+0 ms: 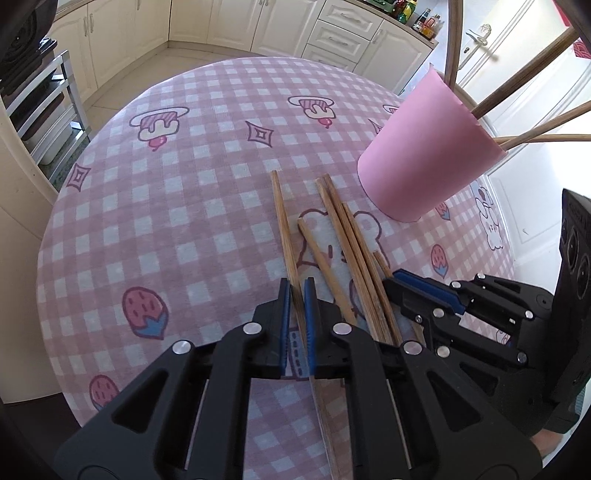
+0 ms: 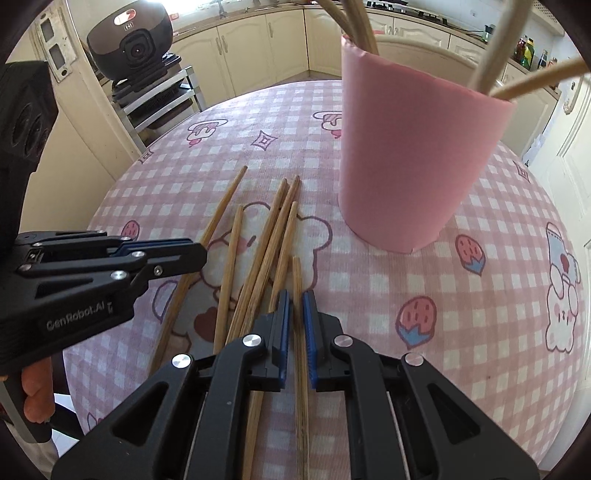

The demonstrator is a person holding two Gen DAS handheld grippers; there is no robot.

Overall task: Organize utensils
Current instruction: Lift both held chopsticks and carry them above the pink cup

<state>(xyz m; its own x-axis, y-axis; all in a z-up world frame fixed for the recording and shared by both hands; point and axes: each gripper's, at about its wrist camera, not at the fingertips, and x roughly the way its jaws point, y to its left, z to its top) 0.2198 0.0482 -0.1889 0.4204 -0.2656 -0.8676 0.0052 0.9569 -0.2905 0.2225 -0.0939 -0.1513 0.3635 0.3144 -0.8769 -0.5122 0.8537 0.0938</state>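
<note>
Six thin brown wooden chopsticks (image 2: 258, 266) are lying loose on the pink-and-white checked tablecloth (image 1: 166, 229) w/ cartoon bear and strawberry prints, fanned roughly toward 12 o'clock, tips converging near the bottom. Grain is showing along their slim, squared shafts.

The left gripper (image 1: 297, 295), black plastic w/ ribbed blue pads, is pinching the leftmost chopstick (image 1: 282, 221); that stick is running between the pads and out under the gripper body toward 6 o'clock. In the right wrist view it's sitting at 9 o'clock, jaws pressed together on that same stick; a bit of the person's hand is showing on the handle below.

The right gripper (image 2: 294, 299), same build, is clamping the rightmost, shortest-looking chopstick (image 2: 297, 273), pads pressed on either side. In the left wrist view it's at 4 o'clock, reaching in beside the bundle.

A smooth pink cylindrical paper-wrapped holder (image 2: 417, 147) is standing upright on the cloth at about 1 o'clock from the pile, near but not touching. Several paler wooden chopsticks (image 2: 532, 83) are leaning out of its open top.

Bkgd: cream kitchen cabinets (image 1: 236, 22), a dark rounded appliance (image 2: 129, 40) on a metal rack.
</note>
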